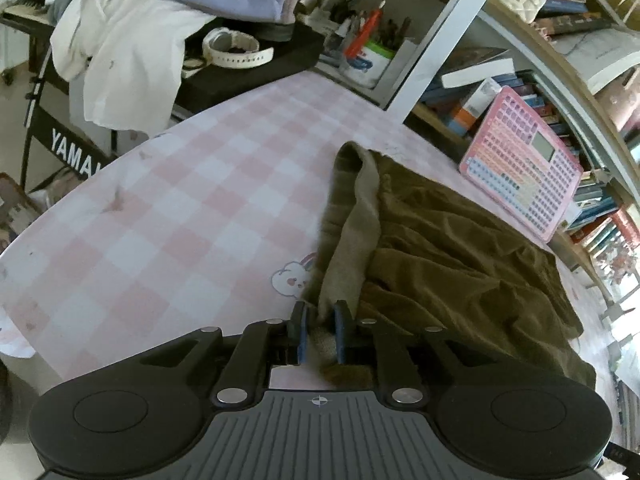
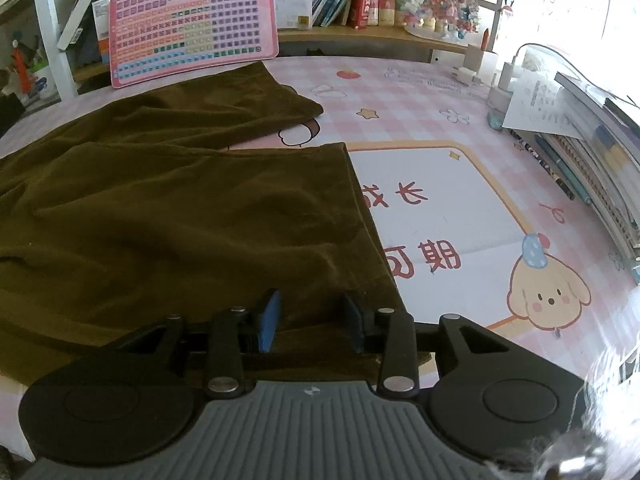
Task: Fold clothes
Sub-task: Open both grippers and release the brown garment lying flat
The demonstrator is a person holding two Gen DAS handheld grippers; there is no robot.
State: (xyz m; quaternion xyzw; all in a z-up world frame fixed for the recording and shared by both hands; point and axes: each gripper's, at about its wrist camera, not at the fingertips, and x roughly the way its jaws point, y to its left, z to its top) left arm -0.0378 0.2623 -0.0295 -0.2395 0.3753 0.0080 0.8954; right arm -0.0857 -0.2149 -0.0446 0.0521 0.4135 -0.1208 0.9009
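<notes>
While the left tool pinches soft brown trousers, the right tool stands spread.

trousers: olive-brown | tablecloth: pink-white check | toy keyboard: pink

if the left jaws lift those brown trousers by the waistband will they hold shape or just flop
Probably flop: the brown trousers lie in soft wrinkles, and the waistband already folds over limply. The legs would likely hang and drag across the pink checked table cover. The cloth looks matte and napped, so it should not slip easily.
</notes>
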